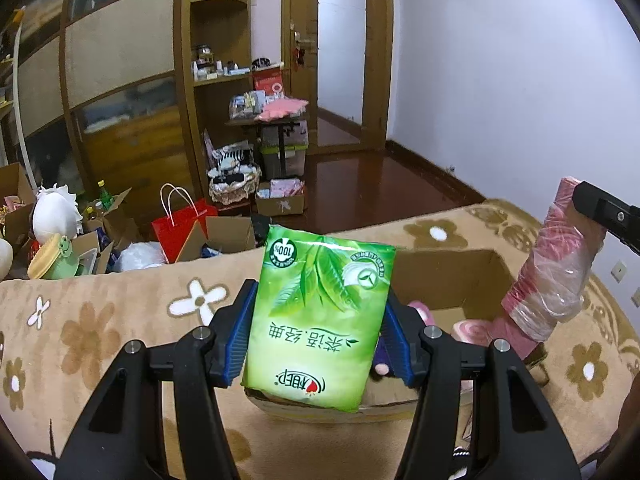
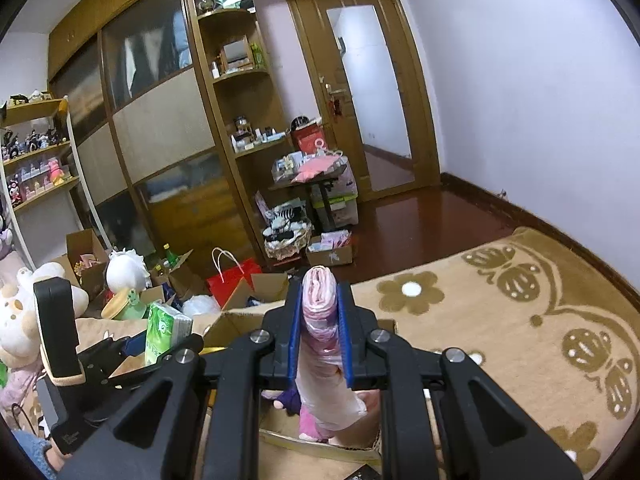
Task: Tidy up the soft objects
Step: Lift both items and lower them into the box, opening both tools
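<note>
On the far left of the left wrist view, a white plush [image 1: 54,210] sits among open boxes on the floor. Next to it stands a red bag [image 1: 182,228] with white handles.

Closer in, a tan blanket [image 1: 120,328] with brown and white flowers covers a bed. The left gripper [image 1: 320,332] is above it. Its jaws are partly closed, with the blue pads pressed on both sides of a green tissue pack [image 1: 320,320]. The pack is held up in the air, with its words upside down. It hangs over the near edge of a cardboard box [image 1: 448,276] that sits on the blanket. Inside the box you can see some pink soft things [image 1: 472,330].

To the right, a pink roll [image 1: 552,272] wrapped in clear plastic is tilted above the right side of the box. The black tip of the right gripper touches it near the top.

From the right wrist view, the tissue pack [image 2: 166,330] shows at the left, held by the left gripper [image 2: 136,344]. In the middle, the right gripper [image 2: 320,336] has its jaws nearly closed. They squeeze the pink roll [image 2: 322,344] between the blue pads. The roll sticks out past the tips, and its lower end hangs down into the box [image 2: 236,322]. A purple and pink soft thing [image 2: 296,404] lies in the box under it. The blanket [image 2: 500,320] spreads out to the right. Far back, a wooden door [image 2: 360,92] stands by the white wall.
</note>
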### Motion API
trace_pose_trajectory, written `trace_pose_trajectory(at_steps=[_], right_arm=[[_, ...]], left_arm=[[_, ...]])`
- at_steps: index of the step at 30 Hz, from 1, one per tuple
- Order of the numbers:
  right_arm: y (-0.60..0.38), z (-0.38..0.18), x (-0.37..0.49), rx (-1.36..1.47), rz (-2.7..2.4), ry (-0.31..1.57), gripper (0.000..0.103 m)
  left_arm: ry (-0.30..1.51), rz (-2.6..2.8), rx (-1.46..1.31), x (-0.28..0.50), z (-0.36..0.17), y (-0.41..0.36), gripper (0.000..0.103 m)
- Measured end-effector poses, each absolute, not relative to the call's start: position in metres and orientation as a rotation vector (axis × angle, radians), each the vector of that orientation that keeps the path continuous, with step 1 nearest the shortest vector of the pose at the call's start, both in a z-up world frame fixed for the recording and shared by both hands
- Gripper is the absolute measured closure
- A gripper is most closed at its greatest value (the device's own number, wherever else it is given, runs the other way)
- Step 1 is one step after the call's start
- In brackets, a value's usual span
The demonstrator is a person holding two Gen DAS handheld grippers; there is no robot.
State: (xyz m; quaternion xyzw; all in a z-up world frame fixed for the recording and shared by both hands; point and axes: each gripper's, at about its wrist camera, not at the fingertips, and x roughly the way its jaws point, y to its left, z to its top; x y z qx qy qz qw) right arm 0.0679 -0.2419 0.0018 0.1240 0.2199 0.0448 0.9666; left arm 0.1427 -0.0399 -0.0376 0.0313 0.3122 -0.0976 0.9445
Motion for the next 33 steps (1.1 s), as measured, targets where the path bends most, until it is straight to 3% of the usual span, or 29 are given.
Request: trace_pose_trajectory(at_steps=[5, 12, 21, 26, 31, 33], right_arm=[[-0.247, -0.013, 0.074, 0.358, 0.160, 0.469, 0.086], [-0.230, -0.027, 0.085, 0.292, 0.171, 0.535, 0.085], [-0.237, -0.049, 0.098, 0.327, 0.147, 0.634, 0.082], [-0.242, -0.050, 0.098, 0.327, 0.126, 0.649, 0.062], [-0.242, -0.047, 0.095, 0.317, 0.127, 0.663, 0.060], [-0.241, -0.045, 0.093, 0.302, 0.119, 0.657, 0.051]], left_arm=[[0.684, -0.199, 0.079, 0.149, -0.049, -0.042, 0.046], [0.754, -0.216, 0.105, 0.156, -0.064, -0.045, 0.044], [0.750, -0.166, 0.121, 0.152, -0.067, -0.045, 0.014], [0.729, -0.163, 0.105, 0.149, -0.063, -0.042, 0.007], [0.703, -0.159, 0.087, 0.144, -0.056, -0.036, 0.003], [0.700, -0.149, 0.088, 0.141, -0.054, -0.034, 0.003]])
